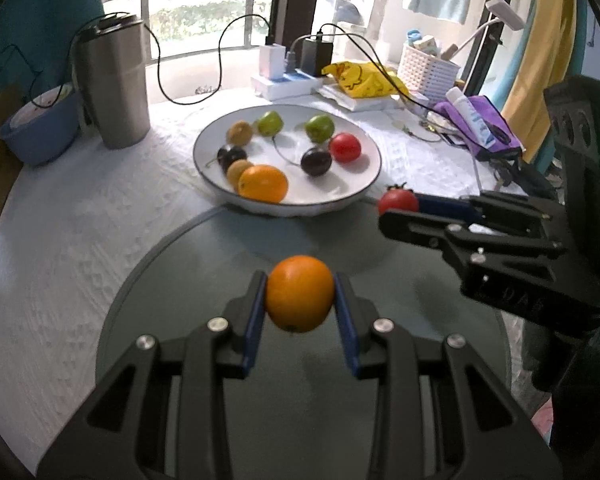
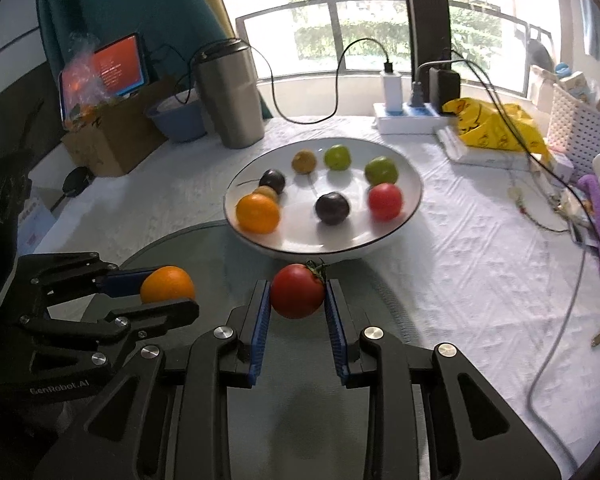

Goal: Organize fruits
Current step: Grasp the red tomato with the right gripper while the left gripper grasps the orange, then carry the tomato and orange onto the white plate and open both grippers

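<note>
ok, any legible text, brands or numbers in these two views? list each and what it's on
"GenRobot.AI": on the black body of the left hand-held gripper, seen in the right wrist view.
Tablet screen, red with white lines: too blurred to read.
White tube with blue print: too small to read.
Yellow bag with dark print: a drawing, no readable words.

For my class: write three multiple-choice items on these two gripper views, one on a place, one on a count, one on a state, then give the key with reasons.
1. Where is the white plate?
A. beyond both grippers
B. on the cardboard box
C. under the steel tumbler

2. How many green fruits lie on the plate?
A. none
B. two
C. five

3. What is the right gripper doing?
A. standing open, empty
B. shut on a tomato
C. shut on a cable

Key: 1 A, the plate lies past both sets of fingertips; 2 B, two green fruits at its far side; 3 B, pads press the tomato's sides.
</note>
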A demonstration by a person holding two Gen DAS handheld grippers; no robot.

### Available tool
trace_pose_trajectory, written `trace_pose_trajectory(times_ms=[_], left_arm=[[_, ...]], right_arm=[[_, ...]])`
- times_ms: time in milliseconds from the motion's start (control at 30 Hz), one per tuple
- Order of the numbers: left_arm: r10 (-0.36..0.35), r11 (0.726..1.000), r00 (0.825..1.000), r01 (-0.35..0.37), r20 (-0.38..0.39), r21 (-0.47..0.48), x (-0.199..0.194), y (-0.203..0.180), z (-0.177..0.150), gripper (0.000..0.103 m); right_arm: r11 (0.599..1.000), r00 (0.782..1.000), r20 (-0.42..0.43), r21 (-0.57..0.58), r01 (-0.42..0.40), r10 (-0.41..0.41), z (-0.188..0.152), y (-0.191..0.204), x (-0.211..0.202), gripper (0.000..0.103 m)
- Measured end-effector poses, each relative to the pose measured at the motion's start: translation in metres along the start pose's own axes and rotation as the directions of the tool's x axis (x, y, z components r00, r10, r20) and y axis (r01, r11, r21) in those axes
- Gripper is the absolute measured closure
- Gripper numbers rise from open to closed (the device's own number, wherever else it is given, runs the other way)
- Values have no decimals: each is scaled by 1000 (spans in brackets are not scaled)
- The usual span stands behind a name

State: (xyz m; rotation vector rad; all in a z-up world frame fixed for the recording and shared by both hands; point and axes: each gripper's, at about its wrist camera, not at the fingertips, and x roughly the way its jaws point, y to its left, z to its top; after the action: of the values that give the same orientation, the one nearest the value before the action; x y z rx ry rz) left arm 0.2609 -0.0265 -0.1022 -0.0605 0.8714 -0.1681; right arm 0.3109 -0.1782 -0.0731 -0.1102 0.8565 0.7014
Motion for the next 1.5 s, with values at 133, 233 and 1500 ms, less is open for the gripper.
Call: trace_pose_trajectory(times_ms=[133, 233, 1500], left_arm=[[2, 1000, 1000, -2, 11, 18, 0, -6, 9, 69], [0, 1000, 1000, 0, 19, 23, 1, -9, 16, 69], [-99, 995, 995, 99, -7, 8, 58, -2, 67, 68]], right_arm=[[1000, 1000, 18, 7, 4, -5, 5, -9, -4, 74], [1000, 1000, 24, 11, 5, -5, 9, -13, -5, 74], [998, 998, 22, 11, 59, -59, 52, -42, 26, 74]])
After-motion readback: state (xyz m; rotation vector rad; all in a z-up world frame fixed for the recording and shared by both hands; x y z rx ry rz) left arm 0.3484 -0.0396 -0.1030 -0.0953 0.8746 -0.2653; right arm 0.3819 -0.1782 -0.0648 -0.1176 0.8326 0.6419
